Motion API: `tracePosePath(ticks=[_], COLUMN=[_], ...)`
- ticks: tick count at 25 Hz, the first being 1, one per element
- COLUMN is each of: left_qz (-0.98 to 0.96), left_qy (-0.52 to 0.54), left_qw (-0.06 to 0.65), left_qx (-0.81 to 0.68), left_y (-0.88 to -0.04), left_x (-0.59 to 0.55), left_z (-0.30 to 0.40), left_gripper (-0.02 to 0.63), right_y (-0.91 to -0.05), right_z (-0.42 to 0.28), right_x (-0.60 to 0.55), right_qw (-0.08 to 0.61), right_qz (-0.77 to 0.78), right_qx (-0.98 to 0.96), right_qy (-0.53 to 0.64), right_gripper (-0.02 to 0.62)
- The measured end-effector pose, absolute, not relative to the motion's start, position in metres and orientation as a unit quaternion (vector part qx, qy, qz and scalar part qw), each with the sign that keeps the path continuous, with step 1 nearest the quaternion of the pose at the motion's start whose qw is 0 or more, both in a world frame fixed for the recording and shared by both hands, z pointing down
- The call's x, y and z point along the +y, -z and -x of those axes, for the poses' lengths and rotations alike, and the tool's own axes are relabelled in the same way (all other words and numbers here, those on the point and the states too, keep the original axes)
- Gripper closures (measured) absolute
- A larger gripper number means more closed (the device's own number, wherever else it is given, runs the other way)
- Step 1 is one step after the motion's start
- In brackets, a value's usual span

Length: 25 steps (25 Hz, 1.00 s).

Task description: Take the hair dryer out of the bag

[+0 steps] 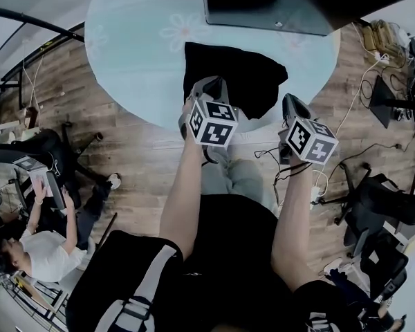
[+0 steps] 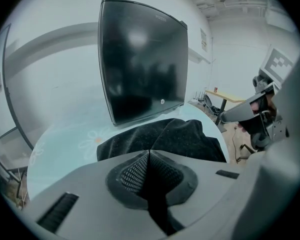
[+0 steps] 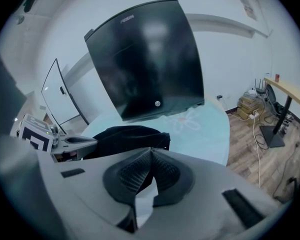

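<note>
Our left gripper and right gripper have jaws together, empty; ahead, the bag looks soft and limp, so we'd pinch its edge.

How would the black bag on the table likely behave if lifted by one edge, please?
The black bag looks like soft cloth, slumped and creased, so it would probably sag. Its humped middle hints at contents, perhaps weighting one end. Pushed on the smooth table, it might slide.
</note>
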<state>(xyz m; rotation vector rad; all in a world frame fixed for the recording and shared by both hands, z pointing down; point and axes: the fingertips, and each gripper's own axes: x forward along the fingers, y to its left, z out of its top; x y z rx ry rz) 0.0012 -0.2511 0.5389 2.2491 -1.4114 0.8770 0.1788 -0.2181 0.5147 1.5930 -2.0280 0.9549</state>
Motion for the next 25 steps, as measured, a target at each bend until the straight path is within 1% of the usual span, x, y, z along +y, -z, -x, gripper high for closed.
tracePosePath(ticks=[5, 13, 17, 20, 23, 24, 25], left_qz=[-0.791, -0.788, -0.784, -0.782, -0.779, -0.777, -0.776], left_qy=[-0.312, -0.319, -0.321, -0.321, -0.316, -0.314, -0.313], left_qw=[0.171, 0.180, 0.184, 0.190, 0.199, 0.202, 0.205], left_qx=[-0.499, -0.494, -0.498, -0.500, -0.504, -0.506, -0.508], left_y=[-0.540, -0.544, -0.543, -0.544, -0.546, -0.546, -0.546], left_x=[-0.251, -0.250, -0.249, -0.250, -0.252, -0.253, -0.254], left_z=[0.001, 0.010, 0.004, 0.006, 0.012, 0.013, 0.014], left_gripper=[0.584, 0.584, 0.583, 0.583, 0.583, 0.583, 0.583], right_y=[-0.537, -0.571, -0.578, -0.578, -0.571, -0.567, -0.564], right_z=[-0.162, -0.180, -0.191, -0.184, -0.175, -0.172, -0.169], right_x=[-0.213, -0.231, -0.257, -0.270, -0.281, -0.284, -0.286], right_qw=[0.228, 0.282, 0.287, 0.292, 0.281, 0.277, 0.272], right_qz=[-0.549, -0.570, -0.552, -0.531, -0.516, -0.509, -0.499], right_qx=[-0.724, -0.697, -0.715, -0.734, -0.754, -0.761, -0.770], right_qy=[-0.349, -0.332, -0.320, -0.306, -0.294, -0.291, -0.291], right_gripper=[0.591, 0.589, 0.589, 0.589, 0.589, 0.582, 0.556])
